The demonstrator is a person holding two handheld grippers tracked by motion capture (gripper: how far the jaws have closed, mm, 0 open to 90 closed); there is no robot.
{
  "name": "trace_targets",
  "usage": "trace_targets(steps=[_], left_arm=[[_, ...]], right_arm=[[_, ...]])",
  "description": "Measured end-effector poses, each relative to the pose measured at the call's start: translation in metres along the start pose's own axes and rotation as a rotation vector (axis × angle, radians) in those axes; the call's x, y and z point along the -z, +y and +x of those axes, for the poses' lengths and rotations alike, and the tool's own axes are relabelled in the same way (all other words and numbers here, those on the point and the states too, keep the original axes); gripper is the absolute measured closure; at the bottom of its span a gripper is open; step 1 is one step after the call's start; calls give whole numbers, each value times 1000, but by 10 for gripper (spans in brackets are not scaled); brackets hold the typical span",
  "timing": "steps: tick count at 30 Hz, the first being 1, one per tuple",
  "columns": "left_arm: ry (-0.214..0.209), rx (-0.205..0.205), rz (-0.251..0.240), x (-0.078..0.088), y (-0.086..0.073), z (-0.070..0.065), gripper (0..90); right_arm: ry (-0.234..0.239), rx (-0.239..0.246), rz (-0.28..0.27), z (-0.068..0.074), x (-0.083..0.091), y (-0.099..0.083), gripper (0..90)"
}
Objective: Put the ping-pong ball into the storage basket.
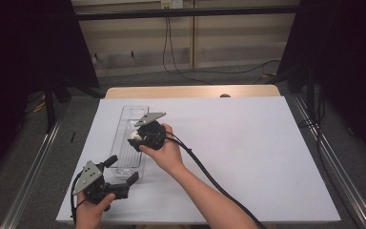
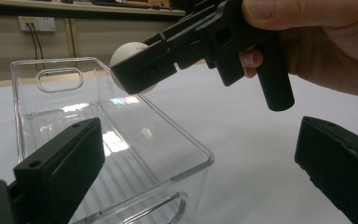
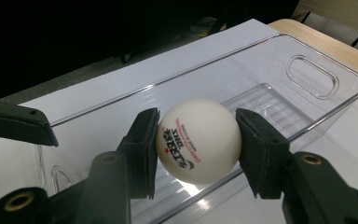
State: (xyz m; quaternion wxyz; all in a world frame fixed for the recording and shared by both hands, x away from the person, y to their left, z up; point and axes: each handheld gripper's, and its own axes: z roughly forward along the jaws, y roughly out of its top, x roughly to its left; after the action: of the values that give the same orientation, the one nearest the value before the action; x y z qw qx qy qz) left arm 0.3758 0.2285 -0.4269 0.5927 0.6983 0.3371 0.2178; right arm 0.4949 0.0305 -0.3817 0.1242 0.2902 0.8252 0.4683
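Note:
A white ping-pong ball (image 3: 198, 140) with red and black print is pinched between my right gripper's (image 3: 196, 145) two pads. That right gripper (image 1: 138, 138) hovers with the ball (image 1: 134, 135) just above the right rim of a long clear plastic bin (image 1: 120, 138) at the table's left. The bin (image 3: 242, 65) has a ribbed floor, a cut-out handle at each end, and nothing inside. My left gripper (image 1: 123, 168) stands open at the bin's near end, its jaws wide apart with nothing between them. In the left gripper view the ball (image 2: 123, 51) hangs above the bin (image 2: 186, 135).
A white sheet (image 1: 248, 143) covers the table, with a strip of bare wood along the far edge. The right gripper's cable (image 1: 205, 171) trails back along the forearm. Black curtains and metal rails flank the table.

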Motion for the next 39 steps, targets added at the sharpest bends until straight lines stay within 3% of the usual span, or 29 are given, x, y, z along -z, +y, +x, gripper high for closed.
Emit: trace_targets(steps=[18,27,39], left_arm=[[3,-18,1,0,1,0,16],[0,11,-8,-1,0,-1,16],[0,-7,-5,0,1,-1,16]], right_arm=[[-9,-1,0,-2,-3,1,514],[-2,-1,2,-1,-6,1,514],[5,4,13,1,-11,-1,513]])
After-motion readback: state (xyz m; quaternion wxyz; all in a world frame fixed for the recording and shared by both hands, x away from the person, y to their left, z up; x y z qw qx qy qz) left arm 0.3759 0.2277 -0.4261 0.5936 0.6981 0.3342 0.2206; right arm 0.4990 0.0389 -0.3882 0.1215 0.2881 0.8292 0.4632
